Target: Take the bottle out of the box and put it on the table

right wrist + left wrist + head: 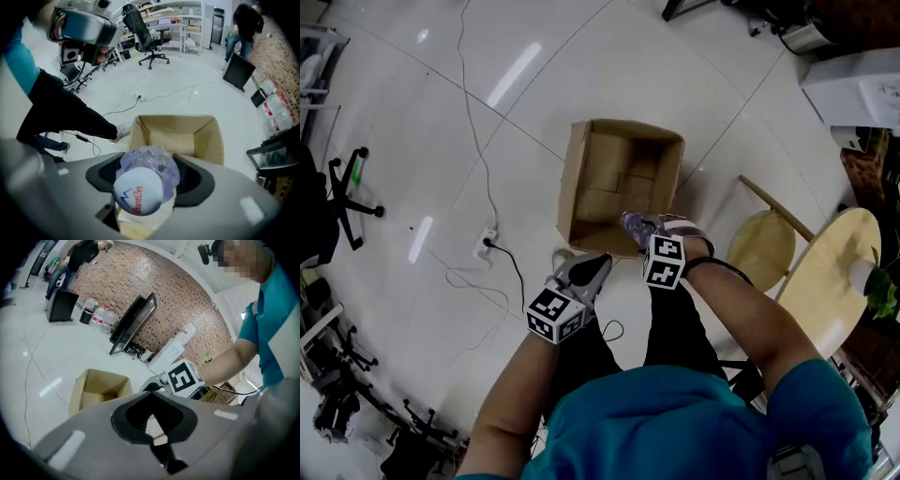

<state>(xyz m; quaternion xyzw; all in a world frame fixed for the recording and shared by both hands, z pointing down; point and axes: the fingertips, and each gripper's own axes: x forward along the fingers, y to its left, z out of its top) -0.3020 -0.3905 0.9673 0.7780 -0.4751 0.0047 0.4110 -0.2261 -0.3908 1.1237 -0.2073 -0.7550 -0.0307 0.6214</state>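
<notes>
Right gripper (149,174) points steeply down with its jaws clamped on the bottle (140,190). The bottle's white cap faces the gripper's camera and the clear body sits between the 2 pads. In the head view the bottle is in the air over the near edge of the open cardboard box (577,183), which stands on the floor. Left gripper (152,420) is beside the right one, jaws together with nothing between them. The round wooden table (839,272) is off to the right, well apart from the bottle.
</notes>
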